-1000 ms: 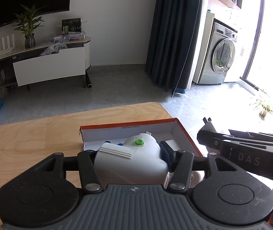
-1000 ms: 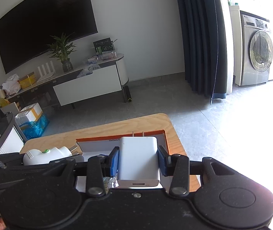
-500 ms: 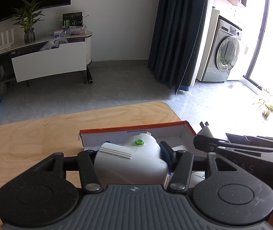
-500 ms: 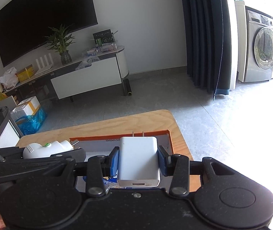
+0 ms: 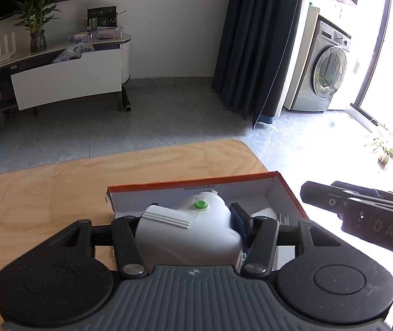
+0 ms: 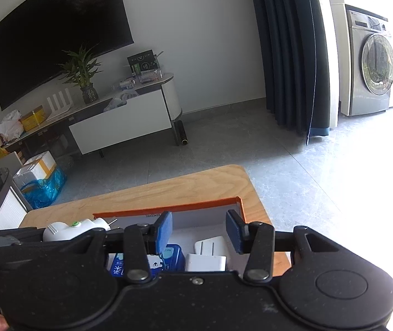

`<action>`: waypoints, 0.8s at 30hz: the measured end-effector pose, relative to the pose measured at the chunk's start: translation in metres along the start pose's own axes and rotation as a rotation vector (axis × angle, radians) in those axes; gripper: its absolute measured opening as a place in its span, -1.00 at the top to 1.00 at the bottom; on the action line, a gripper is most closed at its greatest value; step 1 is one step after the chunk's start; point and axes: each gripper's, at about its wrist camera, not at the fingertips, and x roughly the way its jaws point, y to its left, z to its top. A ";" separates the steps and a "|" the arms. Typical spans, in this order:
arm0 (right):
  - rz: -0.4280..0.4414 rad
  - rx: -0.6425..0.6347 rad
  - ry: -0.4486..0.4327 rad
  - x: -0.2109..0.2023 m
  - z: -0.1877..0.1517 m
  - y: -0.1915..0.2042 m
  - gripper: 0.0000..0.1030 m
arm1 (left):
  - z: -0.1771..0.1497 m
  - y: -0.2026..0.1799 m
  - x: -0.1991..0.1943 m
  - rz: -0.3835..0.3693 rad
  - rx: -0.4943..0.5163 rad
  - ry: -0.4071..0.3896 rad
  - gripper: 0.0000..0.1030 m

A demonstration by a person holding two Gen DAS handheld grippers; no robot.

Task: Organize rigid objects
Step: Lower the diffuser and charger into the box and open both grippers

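My left gripper (image 5: 189,220) is shut on a white plug adapter with a green button (image 5: 188,231) and holds it over the orange-rimmed cardboard box (image 5: 190,186). The adapter also shows in the right wrist view (image 6: 72,227). My right gripper (image 6: 199,227) is open and empty above the box (image 6: 168,209). A white charger block (image 6: 208,252) lies in the box below the open jaws, prongs pointing away. A blue packet (image 6: 168,256) lies beside it in the box.
The box sits on a light wooden table (image 5: 44,193) near its far right corner (image 6: 240,176). The right gripper's body (image 5: 362,215) shows at the right of the left wrist view. Grey floor, a TV cabinet and a washing machine lie beyond.
My right gripper has opened and let go of the white charger block, which now lies in the box. My left gripper still holds the adapter over the box.
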 end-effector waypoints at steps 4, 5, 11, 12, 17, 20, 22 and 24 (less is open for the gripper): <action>-0.018 0.006 -0.022 -0.009 -0.002 -0.007 -0.05 | 0.005 -0.005 0.009 -0.028 0.002 0.012 -0.07; -0.025 0.002 -0.026 -0.011 -0.003 -0.008 -0.06 | 0.006 -0.007 0.011 -0.039 0.004 0.013 -0.07; -0.052 0.022 -0.043 -0.024 -0.007 -0.017 -0.08 | 0.011 -0.013 0.019 -0.099 -0.021 0.018 -0.34; -0.053 0.021 -0.041 -0.026 -0.007 -0.018 -0.08 | 0.010 -0.012 0.016 -0.095 -0.018 0.011 -0.36; -0.050 0.014 -0.047 -0.036 -0.009 -0.016 -0.10 | 0.009 -0.007 -0.001 -0.076 -0.023 -0.007 -0.46; -0.042 0.009 -0.051 -0.044 -0.012 -0.011 -0.14 | 0.007 -0.002 -0.012 -0.053 -0.034 -0.014 -0.49; -0.044 0.007 -0.054 -0.049 -0.015 -0.008 -0.16 | 0.006 -0.001 -0.023 -0.028 -0.027 -0.023 -0.50; -0.033 0.009 -0.052 -0.055 -0.018 -0.006 -0.17 | 0.003 -0.002 -0.035 -0.012 -0.028 -0.026 -0.55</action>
